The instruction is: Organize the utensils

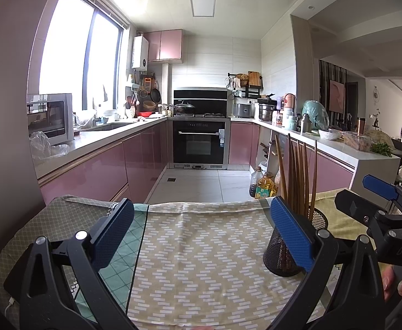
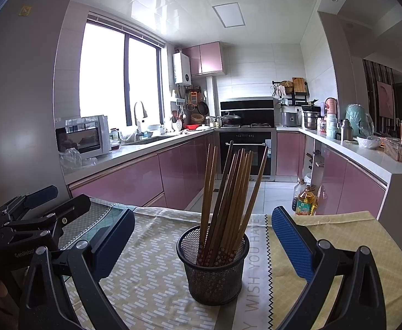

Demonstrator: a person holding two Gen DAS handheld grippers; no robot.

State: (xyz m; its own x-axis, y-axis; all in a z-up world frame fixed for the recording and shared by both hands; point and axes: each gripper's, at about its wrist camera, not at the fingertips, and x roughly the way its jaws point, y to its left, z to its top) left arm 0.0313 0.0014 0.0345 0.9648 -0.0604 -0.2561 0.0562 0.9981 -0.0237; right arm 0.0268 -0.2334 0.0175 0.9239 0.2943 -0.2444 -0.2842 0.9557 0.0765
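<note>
Both the left gripper point(image 1: 201, 236) and right gripper point(image 2: 203, 244) are hanging released; the right should be centring on the chopsticks point(image 2: 228, 189) at 12 o'clock, steadying the mesh holder point(image 2: 213, 272).

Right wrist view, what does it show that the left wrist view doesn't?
Only the right wrist view shows the whole mesh cup unobstructed, centred between the open right hand-held gripper, plus the cloth lettering and the sink faucet.

Only the left wrist view shows bare patterned cloth between the open left hand-held gripper, with the cup partly hidden behind its right finger.

Both show the chopsticks standing in the cup, the oven and the oil bottles.
</note>
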